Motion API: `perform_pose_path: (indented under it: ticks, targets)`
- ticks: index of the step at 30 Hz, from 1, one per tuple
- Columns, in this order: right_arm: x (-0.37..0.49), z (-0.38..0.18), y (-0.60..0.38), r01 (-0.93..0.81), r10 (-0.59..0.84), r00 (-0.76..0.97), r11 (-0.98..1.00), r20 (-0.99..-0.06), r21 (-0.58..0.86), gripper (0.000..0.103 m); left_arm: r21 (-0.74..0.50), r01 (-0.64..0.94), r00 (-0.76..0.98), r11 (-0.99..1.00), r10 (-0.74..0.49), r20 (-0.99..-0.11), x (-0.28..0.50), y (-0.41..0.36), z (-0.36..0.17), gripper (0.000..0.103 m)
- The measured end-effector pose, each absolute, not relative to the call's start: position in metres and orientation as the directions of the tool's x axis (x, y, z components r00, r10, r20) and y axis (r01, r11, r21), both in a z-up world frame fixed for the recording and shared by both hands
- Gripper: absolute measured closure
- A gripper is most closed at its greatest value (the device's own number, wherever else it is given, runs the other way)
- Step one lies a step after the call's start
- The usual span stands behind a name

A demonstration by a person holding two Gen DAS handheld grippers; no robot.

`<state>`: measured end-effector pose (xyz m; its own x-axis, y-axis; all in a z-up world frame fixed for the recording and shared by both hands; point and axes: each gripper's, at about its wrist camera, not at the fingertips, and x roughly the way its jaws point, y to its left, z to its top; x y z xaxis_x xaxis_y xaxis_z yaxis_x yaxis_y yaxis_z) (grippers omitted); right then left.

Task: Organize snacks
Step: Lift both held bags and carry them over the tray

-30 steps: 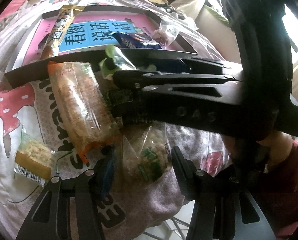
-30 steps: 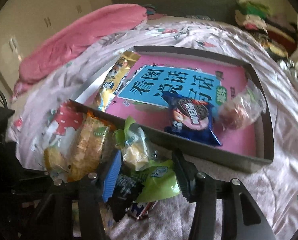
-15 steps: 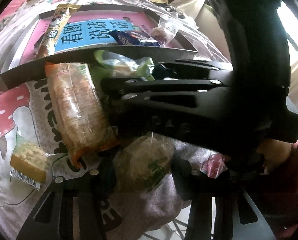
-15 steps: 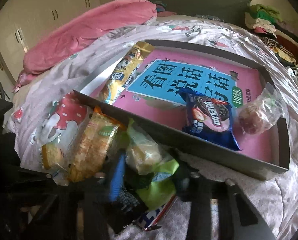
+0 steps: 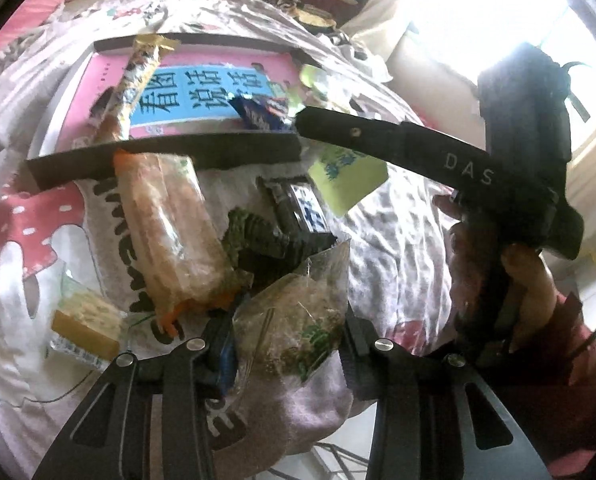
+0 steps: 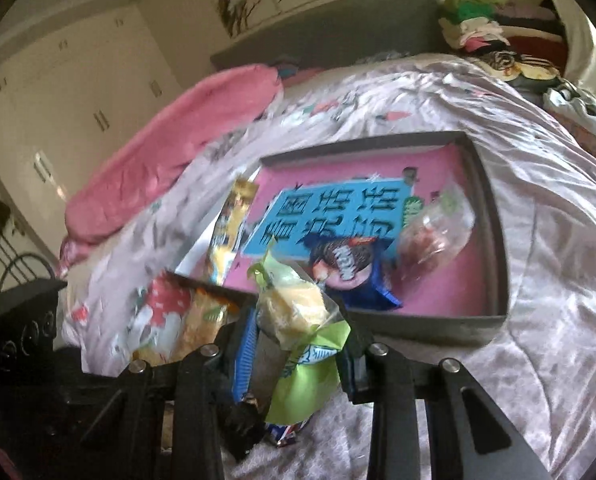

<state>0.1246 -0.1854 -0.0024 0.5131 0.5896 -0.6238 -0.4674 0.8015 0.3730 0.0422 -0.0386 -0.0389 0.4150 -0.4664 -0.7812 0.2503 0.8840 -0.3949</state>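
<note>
- While both grippers work over the patterned bedsheet (image 6: 537, 240), the right gripper (image 6: 298, 344) is clamped on a green-and-clear snack packet (image 6: 294, 312) with a yellow cake inside, holding it up just in front of the near wall of the grey tray (image 6: 493, 216)
- Seen from the left wrist, the same packet's green end (image 5: 345, 176) hangs below the right gripper's long black finger (image 5: 377, 136), clear of the bed and beside the tray's near wall (image 5: 158, 156)
- A person's hand (image 5: 525, 280) in a dark red sleeve grips the right tool's handle
- The left gripper (image 5: 286, 332) has just been closing its jaws on a clear bag of pale crumbly snack with green print (image 5: 294, 312); the bag sits between the fingers, its top corner sticking up, and the pads appear to press its sides
- On the sheet beyond lie a long orange-edged cracker pack (image 5: 166, 232), a small yellow cake packet (image 5: 86, 324) to its left, and a dark wrapper (image 5: 301, 208) with blue and white print
- Inside the tray, on a pink and blue book cover (image 6: 337, 208), rest a blue cookie pack (image 6: 349, 272), a clear bag with something reddish (image 6: 433, 232) and a long yellow stick pack (image 6: 230, 232) along the left side
- A pink duvet (image 6: 170, 152) is bunched behind the tray
</note>
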Motion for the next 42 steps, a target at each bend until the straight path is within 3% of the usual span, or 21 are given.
perform_pose_path:
  ticks: [8, 42]
  targets:
    - [0.128, 0.01, -0.205, -0.422, 0.585, 0.585, 0.811, -0.562, 0.406, 0.068, -0.407, 0.212, 0.469, 0.888, -0.458, -0.755, 0.04, -0.02, -0.019, 0.06]
    - [0.122, 0.026, -0.224, -0.368, 0.532, 0.688, 0.842, -0.494, 0.395, 0.068, -0.405, 0.025, 0.675, 0.914, -0.314, -0.667, 0.074, 0.053, 0.036, 0.061]
